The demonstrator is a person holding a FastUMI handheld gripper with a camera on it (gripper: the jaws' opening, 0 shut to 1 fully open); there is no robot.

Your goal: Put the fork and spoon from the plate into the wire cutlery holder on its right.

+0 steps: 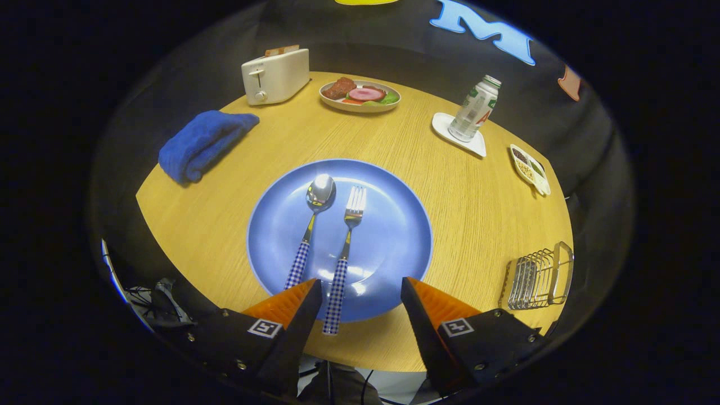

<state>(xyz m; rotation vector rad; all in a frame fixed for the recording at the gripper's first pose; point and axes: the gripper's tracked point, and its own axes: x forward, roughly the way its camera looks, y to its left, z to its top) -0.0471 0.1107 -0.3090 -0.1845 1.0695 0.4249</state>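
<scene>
Gripper view is showing the fork (344, 256) and spoon (311, 228) lying side by side on the blue plate (394, 236), bowl and tines pointing away, checked handles reaching toward the near edge of the tabletop (461, 185). Both are looking light, stiff and slippery metal, so the patterned handles are seeming the best place to pinch. The gripper (360, 295) is hovering low over the plate's near rim, jaws standing wide open and holding nothing, the fork handle lying between them. The wire cutlery holder (539, 277) is sitting near the tabletop's right edge, well apart from the plate.
</scene>
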